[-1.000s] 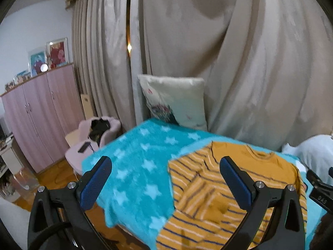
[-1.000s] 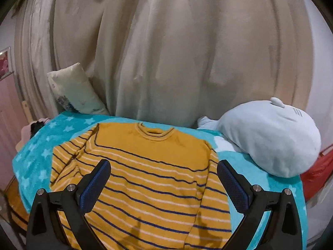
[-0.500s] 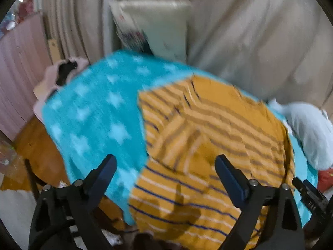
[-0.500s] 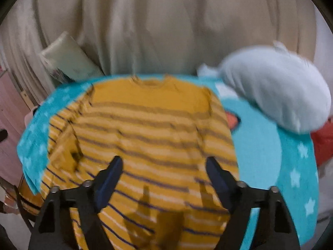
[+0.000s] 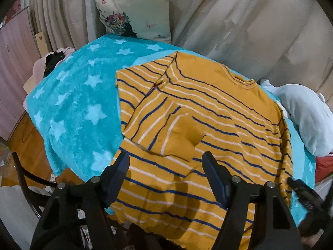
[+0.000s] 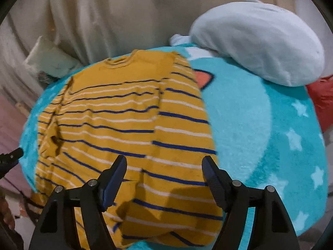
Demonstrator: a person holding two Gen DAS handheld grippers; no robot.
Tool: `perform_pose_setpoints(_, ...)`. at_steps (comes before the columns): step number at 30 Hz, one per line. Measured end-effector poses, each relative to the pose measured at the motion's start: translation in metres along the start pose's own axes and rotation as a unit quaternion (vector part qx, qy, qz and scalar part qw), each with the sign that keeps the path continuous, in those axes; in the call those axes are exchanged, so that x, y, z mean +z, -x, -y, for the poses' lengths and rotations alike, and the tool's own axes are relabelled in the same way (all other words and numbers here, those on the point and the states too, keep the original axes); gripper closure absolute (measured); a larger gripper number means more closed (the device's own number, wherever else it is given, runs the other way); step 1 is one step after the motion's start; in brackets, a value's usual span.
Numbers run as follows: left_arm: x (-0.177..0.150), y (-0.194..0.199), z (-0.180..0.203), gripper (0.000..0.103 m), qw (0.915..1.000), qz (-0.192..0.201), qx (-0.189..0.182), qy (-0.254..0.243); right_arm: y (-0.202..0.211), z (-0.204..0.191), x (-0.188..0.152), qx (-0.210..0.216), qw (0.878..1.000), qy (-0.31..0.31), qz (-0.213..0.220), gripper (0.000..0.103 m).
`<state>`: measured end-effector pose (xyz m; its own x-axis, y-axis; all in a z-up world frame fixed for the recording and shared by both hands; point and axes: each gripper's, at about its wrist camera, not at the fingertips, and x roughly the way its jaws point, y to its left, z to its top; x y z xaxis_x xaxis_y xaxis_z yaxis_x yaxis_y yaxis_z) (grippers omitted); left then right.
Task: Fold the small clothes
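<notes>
A mustard sweater with blue and white stripes (image 5: 208, 120) lies flat on a turquoise star blanket (image 5: 79, 104), neck toward the curtain. Its left sleeve (image 5: 164, 129) is folded across the body; the right sleeve (image 6: 183, 112) lies along its right side. My left gripper (image 5: 165, 166) is open and empty, hovering over the lower hem near the folded sleeve cuff. My right gripper (image 6: 164, 170) is open and empty above the sweater's lower right part (image 6: 145, 145). The right gripper's tip shows at the left wrist view's right edge (image 5: 301, 189).
A floral cushion (image 5: 135, 10) leans on beige curtains (image 5: 239, 20) at the back. A pale blue plush toy (image 6: 260, 37) lies at the blanket's right (image 6: 260, 125). A red item (image 6: 320, 95) sits beyond it. A pink chair (image 5: 41, 66) and wooden floor lie left of the bed.
Both grippers have tilted down and moved in over the sweater's lower hem. Their jaws have narrowed a little but stay open. The sweater has not moved.
</notes>
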<state>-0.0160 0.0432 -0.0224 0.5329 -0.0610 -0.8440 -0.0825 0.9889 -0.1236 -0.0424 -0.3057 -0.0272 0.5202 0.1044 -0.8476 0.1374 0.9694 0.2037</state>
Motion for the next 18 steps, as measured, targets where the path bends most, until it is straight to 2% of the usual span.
perform_pose_setpoints(2, 0.002, 0.002, 0.002, 0.032, 1.0, 0.0, 0.002, -0.002, -0.016, -0.01, -0.002, -0.01, 0.999, 0.031, -0.022, 0.017)
perform_pose_setpoints(3, 0.003, 0.004, 0.002, 0.032, 1.0, 0.002, 0.002, -0.003, -0.024, -0.014, -0.005, -0.032, 0.998, 0.047, -0.035, 0.026)
perform_pose_setpoints(4, 0.003, 0.006, 0.001, 0.032, 1.0, 0.006, 0.002, -0.002, -0.028, -0.015, -0.007, -0.041, 0.997, 0.052, -0.042, 0.04)
perform_pose_setpoints(5, 0.004, 0.008, 0.0, 0.032, 0.9999, 0.01, 0.003, 0.0, -0.029, -0.013, -0.008, -0.041, 0.997, 0.052, -0.051, 0.075)
perform_pose_setpoints(6, 0.005, 0.009, -0.002, 0.032, 0.9999, 0.013, 0.003, 0.004, -0.027, -0.008, -0.006, -0.03, 0.997, 0.042, -0.059, 0.09)
perform_pose_setpoints(8, 0.007, 0.01, -0.007, 0.032, 0.9998, 0.014, 0.002, 0.011, -0.016, 0.006, 0.0, -0.022, 0.998, 0.024, -0.045, 0.093)
perform_pose_setpoints(10, 0.009, 0.01, -0.011, 0.032, 0.9997, 0.017, 0.003, 0.02, 0.003, 0.026, 0.012, -0.032, 0.999, 0.006, -0.016, 0.096)
perform_pose_setpoints(13, 0.013, 0.007, -0.015, 0.032, 0.9994, 0.019, 0.007, 0.028, 0.029, 0.071, 0.035, -0.094, 0.994, -0.047, 0.038, 0.096)
perform_pose_setpoints(15, 0.014, 0.004, -0.017, 0.032, 0.9993, 0.018, 0.011, 0.032, 0.038, 0.11, 0.045, -0.155, 0.981, -0.102, 0.056, 0.095)
perform_pose_setpoints(16, 0.014, 0.002, -0.018, 0.032, 0.9992, 0.016, 0.013, 0.034, 0.039, 0.125, 0.047, -0.169, 0.976, -0.124, 0.05, 0.094)
perform_pose_setpoints(17, 0.014, -0.001, -0.019, 0.032, 0.9991, 0.013, 0.016, 0.036, 0.041, 0.133, 0.048, -0.154, 0.978, -0.138, 0.043, 0.091)
perform_pose_setpoints(18, 0.013, -0.003, -0.02, 0.032, 0.9991, 0.01, 0.018, 0.037, 0.044, 0.133, 0.048, -0.126, 0.981, -0.139, 0.042, 0.08)
